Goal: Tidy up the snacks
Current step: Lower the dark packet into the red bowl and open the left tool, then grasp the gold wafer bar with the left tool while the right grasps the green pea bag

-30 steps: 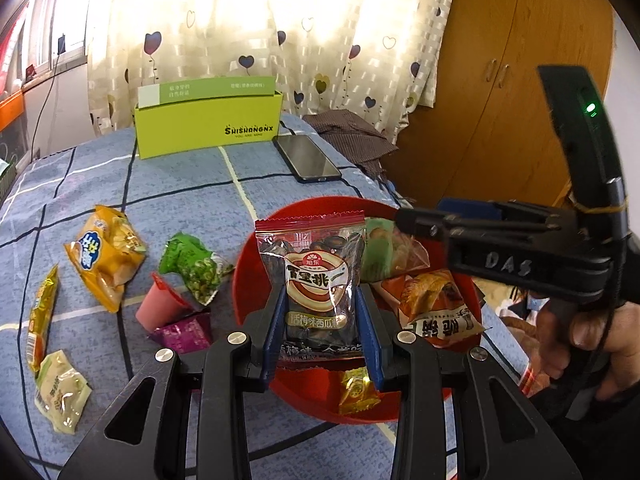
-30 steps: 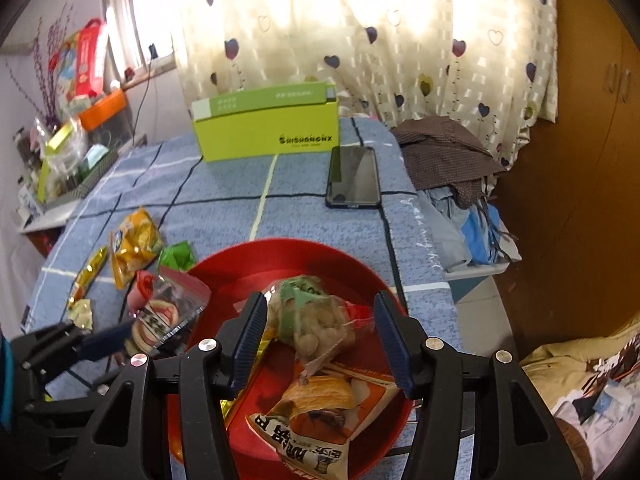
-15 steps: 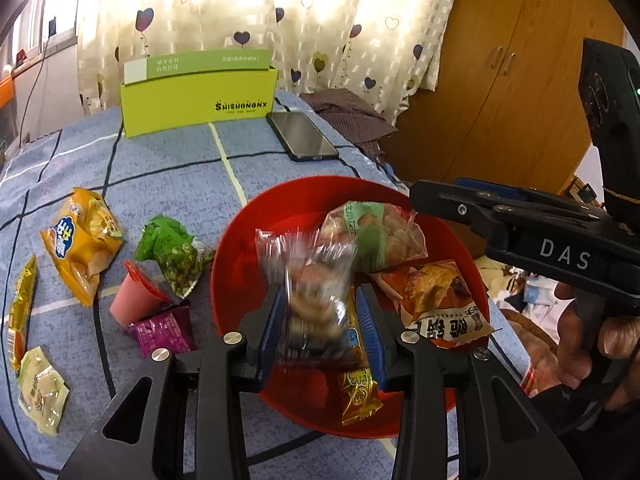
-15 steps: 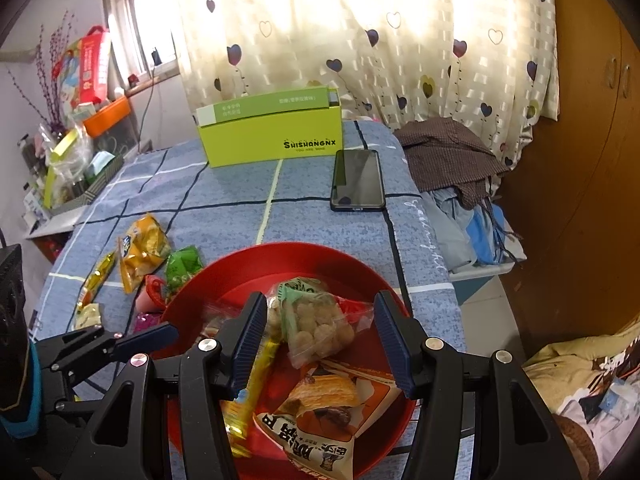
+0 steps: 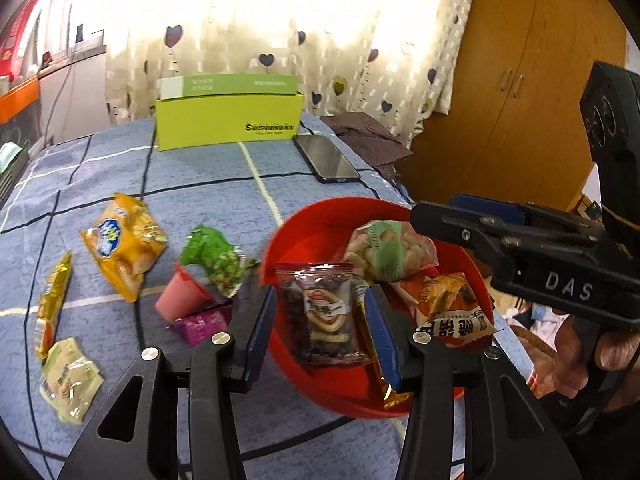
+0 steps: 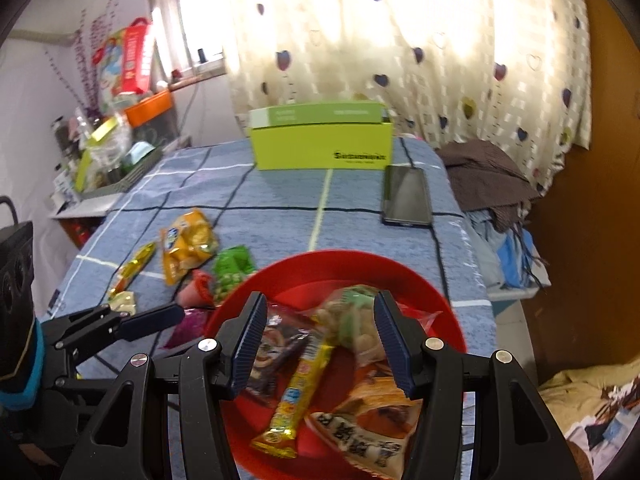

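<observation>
Left claw [image 5: 320, 320]: jaws just opening, spread clear of dark seed packet [image 5: 322, 316] lying in red bowl [image 5: 320, 220]. Right claw [image 6: 318, 344]: wide, empty, above bowl. Left of bowl: loose snacks [image 5: 124, 240] on blue checked counter [image 5: 200, 184]. Beyond bowl: phone [image 5: 326, 158], green box [image 5: 228, 124], heart-print curtain [image 5: 320, 32].

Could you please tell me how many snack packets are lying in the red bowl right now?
4 in the red bowl: dark seed packet left, yellow bar middle, green-labelled puffs at the back, orange packet front right. Others may hide underneath.
</observation>
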A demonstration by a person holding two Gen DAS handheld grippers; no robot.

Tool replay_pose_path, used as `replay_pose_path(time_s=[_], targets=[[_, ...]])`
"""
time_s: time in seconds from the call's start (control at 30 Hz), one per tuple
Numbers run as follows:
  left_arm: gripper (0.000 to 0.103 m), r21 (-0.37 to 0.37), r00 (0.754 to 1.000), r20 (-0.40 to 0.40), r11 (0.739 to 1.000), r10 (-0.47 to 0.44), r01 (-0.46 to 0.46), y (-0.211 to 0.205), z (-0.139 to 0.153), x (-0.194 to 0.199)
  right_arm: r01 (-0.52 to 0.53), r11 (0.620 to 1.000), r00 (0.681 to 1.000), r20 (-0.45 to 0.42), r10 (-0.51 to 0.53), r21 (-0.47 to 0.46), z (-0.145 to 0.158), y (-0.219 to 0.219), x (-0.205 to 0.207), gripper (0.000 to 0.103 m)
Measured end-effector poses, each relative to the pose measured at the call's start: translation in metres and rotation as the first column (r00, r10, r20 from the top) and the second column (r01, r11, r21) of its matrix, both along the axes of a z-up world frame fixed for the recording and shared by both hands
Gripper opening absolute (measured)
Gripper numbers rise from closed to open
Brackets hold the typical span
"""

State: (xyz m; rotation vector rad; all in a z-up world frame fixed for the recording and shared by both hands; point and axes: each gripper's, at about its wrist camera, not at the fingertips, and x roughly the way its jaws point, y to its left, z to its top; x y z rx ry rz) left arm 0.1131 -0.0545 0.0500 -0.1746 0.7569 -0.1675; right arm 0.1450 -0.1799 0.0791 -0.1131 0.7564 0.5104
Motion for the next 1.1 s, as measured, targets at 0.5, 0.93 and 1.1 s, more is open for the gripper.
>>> replay_pose_path(time_s=[0.5, 0.93, 1.1], targets=[[0.047, 0.023, 0.997, 0.015, 0.996, 0.081, -0.081, 0.032, 0.002, -0.027, -0.091, 0.996, 0.996, 0.010, 0.091, 0.003, -0.002, 0.031, -0.015, 0.055], [0.047, -0.004, 0.993, -0.006, 0.993, 0.119, -0.119, 0.064, -0.013, -0.041, -0.130, 0.991, 0.991, 0.012, 0.130, 0.000, -0.001, 0.053, -0.019, 0.055], [0.047, -0.018, 0.988, -0.014, 0.988, 0.153, -0.153, 0.082, -0.016, -0.047, -0.155, 0.988, 0.988, 0.003, 0.155, -0.014, -0.003, 0.064, -0.018, 0.055]])
